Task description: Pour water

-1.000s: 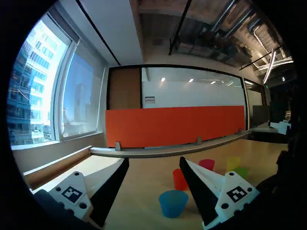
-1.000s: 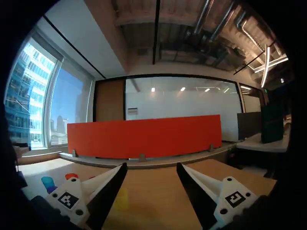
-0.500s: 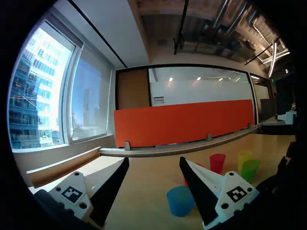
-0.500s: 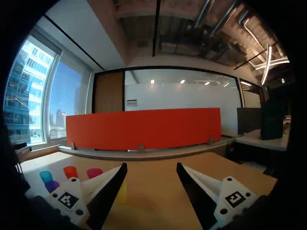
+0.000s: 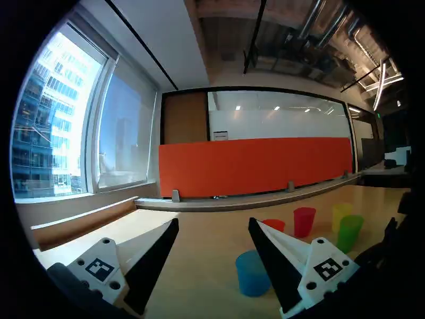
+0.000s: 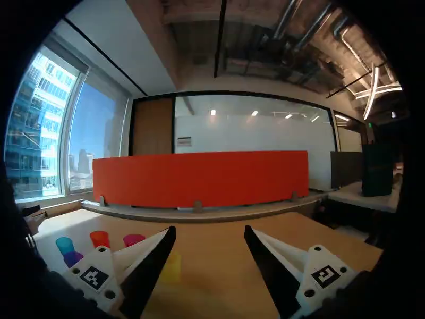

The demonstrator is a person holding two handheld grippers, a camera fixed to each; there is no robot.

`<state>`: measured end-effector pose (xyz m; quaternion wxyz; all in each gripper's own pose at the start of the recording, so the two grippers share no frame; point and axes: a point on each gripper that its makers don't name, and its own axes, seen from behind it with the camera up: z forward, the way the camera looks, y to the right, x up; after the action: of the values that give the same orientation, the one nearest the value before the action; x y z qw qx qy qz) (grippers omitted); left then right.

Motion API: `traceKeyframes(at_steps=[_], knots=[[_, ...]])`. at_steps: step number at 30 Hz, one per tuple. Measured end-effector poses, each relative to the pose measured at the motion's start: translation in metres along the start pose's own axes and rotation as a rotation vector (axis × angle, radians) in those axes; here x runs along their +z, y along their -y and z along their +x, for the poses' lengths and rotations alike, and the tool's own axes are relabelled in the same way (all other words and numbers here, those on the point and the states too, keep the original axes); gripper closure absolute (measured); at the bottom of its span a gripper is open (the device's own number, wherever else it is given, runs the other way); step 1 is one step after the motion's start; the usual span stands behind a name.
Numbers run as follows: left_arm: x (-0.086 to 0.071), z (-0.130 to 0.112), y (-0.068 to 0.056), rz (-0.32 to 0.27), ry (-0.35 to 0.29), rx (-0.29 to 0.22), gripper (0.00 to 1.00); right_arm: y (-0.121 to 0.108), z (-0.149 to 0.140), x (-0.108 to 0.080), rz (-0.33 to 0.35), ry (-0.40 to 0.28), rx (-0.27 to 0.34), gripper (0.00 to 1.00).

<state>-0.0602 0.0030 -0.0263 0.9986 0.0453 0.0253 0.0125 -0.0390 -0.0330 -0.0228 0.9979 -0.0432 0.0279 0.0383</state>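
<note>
We hold left gripper [image 5: 213, 220] and right gripper [image 6: 210, 228] spread, empty. A hasty advance could topple the blue cup [image 5: 251, 272], lower centre-right.

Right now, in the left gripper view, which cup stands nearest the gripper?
The blue cup, just ahead of the left gripper. The orange cup, red cup, yellow cup and green cup stand farther back on the table.
</note>
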Motion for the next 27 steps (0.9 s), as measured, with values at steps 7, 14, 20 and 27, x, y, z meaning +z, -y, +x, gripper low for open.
traceKeyframes(at_steps=[7, 14, 20, 27], knots=[[0.003, -0.013, -0.002, -0.003, 0.017, -0.007, 0.03, 0.0, -0.003, 0.0, -0.001, 0.008, -0.011, 0.01], [0.005, -0.022, -0.004, -0.011, 0.03, -0.021, 0.03, 0.001, -0.002, 0.0, 0.003, 0.01, -0.008, 0.01], [0.007, -0.025, -0.003, -0.014, 0.039, -0.04, 0.02, 0.002, 0.001, -0.001, 0.006, 0.007, -0.005, 0.0], [0.009, -0.031, 0.0, -0.012, 0.059, -0.048, 0.02, 0.001, 0.003, -0.002, 0.003, 0.004, -0.004, 0.01]])
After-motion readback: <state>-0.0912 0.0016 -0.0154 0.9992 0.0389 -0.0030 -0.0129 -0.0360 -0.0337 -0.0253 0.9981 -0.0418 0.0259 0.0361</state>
